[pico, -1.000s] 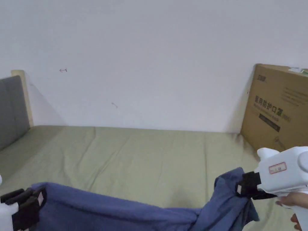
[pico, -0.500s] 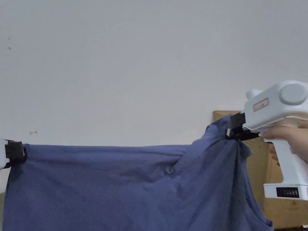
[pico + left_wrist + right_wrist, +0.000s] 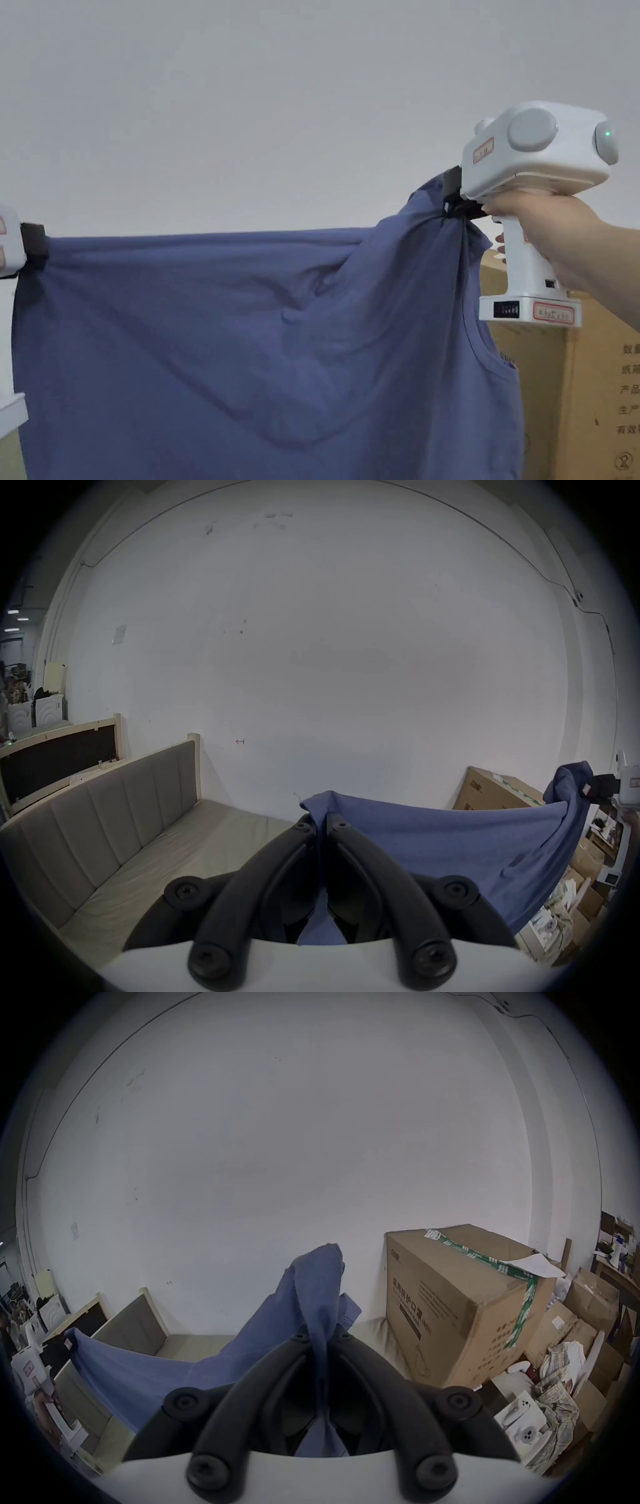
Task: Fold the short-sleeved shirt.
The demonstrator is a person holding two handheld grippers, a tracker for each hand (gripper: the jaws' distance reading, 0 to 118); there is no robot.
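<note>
A blue short-sleeved shirt [image 3: 262, 350] hangs in the air, stretched between both grippers in front of the white wall. My left gripper [image 3: 34, 245] is shut on its left top corner at the frame's left edge. My right gripper [image 3: 453, 197], held higher by a hand, is shut on a bunched part of the shirt's right top. In the left gripper view the jaws pinch a blue fold [image 3: 322, 812], and the right gripper [image 3: 599, 786] shows far right. In the right gripper view cloth [image 3: 322, 1303] runs up between the closed jaws.
A large cardboard box [image 3: 594, 387] stands right behind the shirt, seen also as the box [image 3: 460, 1303] with green tape. A bed with a pale green sheet [image 3: 180, 847] and grey headboard [image 3: 104, 798] lies below. Cartons and clutter [image 3: 561, 1390] pile up at the right.
Both grippers have lifted the shirt from the bed up into the air, the right one higher. The head camera tilted up, so the bed dropped out of its picture.
</note>
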